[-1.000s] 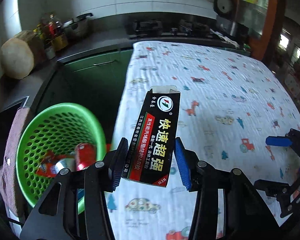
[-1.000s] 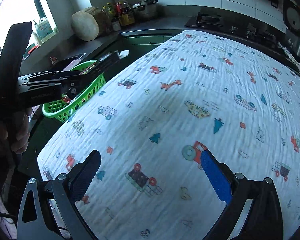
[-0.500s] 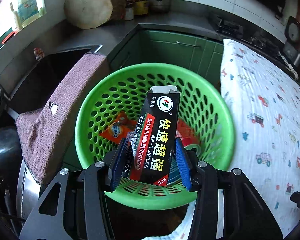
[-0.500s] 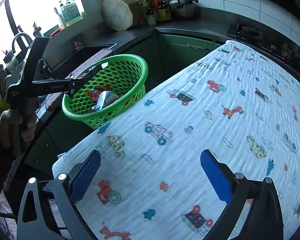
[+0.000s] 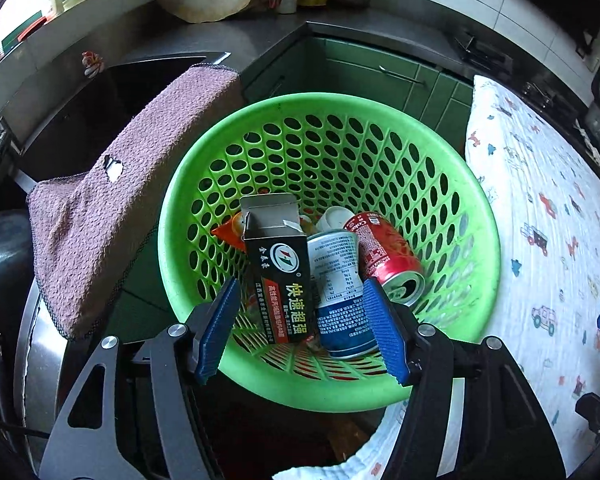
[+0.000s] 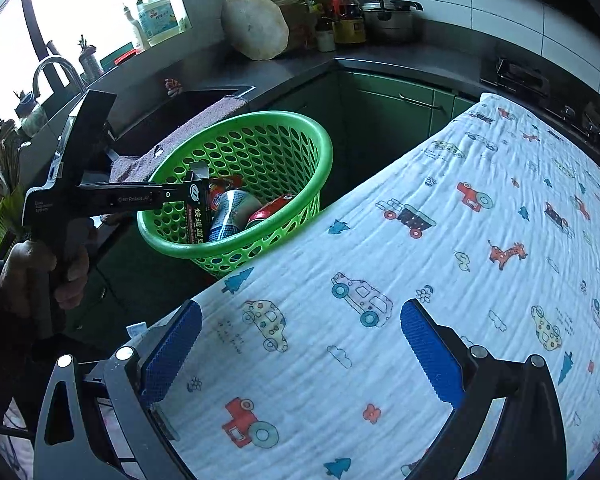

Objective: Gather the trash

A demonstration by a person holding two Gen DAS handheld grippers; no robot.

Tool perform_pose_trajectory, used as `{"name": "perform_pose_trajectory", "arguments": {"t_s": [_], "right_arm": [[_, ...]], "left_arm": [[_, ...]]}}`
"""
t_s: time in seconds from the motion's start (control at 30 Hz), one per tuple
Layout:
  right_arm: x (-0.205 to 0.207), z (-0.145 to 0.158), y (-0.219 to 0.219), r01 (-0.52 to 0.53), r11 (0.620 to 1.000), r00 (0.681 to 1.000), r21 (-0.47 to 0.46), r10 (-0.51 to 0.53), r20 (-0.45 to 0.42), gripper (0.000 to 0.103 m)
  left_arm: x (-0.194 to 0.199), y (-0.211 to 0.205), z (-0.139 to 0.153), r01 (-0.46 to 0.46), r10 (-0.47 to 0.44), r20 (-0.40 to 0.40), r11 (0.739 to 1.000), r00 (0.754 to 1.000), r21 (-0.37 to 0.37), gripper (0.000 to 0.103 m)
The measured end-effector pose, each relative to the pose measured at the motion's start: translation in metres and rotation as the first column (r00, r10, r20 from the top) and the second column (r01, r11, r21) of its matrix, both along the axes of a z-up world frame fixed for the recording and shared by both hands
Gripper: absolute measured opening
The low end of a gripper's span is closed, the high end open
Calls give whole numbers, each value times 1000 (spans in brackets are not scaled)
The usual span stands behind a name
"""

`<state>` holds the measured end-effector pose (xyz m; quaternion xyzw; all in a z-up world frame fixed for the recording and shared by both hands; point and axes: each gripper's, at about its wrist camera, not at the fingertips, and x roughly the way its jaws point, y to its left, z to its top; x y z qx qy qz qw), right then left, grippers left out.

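A black glue box (image 5: 278,268) with Chinese lettering stands inside the green perforated basket (image 5: 452,184), free of my pads. My left gripper (image 5: 304,332) is open over the basket's near rim, its blue pads on either side of the box and apart from it. A blue-and-silver can (image 5: 336,280) and a red can (image 5: 388,256) lie beside the box. In the right wrist view the basket (image 6: 308,128) sits past the table's corner, with the box (image 6: 198,210) in it. My right gripper (image 6: 300,352) is open and empty above the tablecloth (image 6: 480,280).
A purple towel (image 5: 112,184) hangs over the sink edge, left of the basket. The printed tablecloth (image 5: 540,240) lies to the right. A wooden block (image 6: 256,28), bottles and a pot (image 6: 392,20) stand on the dark counter. A faucet (image 6: 52,72) rises at the left.
My left gripper carried the box from over the table to the basket, then opened. The box dropped into the basket. My right gripper stayed open as its view swung toward the basket.
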<state>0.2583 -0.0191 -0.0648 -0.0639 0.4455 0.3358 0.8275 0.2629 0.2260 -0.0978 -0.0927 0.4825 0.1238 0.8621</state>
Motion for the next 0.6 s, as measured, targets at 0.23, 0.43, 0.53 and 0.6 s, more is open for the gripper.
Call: {"name": "perform_pose_trajectory", "arguments": {"t_s": [0.23, 0.43, 0.53, 0.6], "right_arm": [[-18, 1, -17, 9, 1000, 1000, -6, -9, 13, 97], [-52, 3, -52, 38, 999, 999, -13, -37, 33, 97], [-68, 4, -77, 79, 997, 996, -5, -79, 35, 97], [-79, 4, -97, 118, 993, 992, -3, -118, 37, 97]], "left_arm": [[-28, -25, 20, 12, -12, 41, 1000, 999, -10, 77], [-47, -74, 34, 97, -96, 75, 995, 992, -7, 83], [-47, -107, 35, 162, -162, 79, 987, 984, 16, 85], [-44, -129, 33, 208, -208, 78, 978, 975, 9, 86]]}}
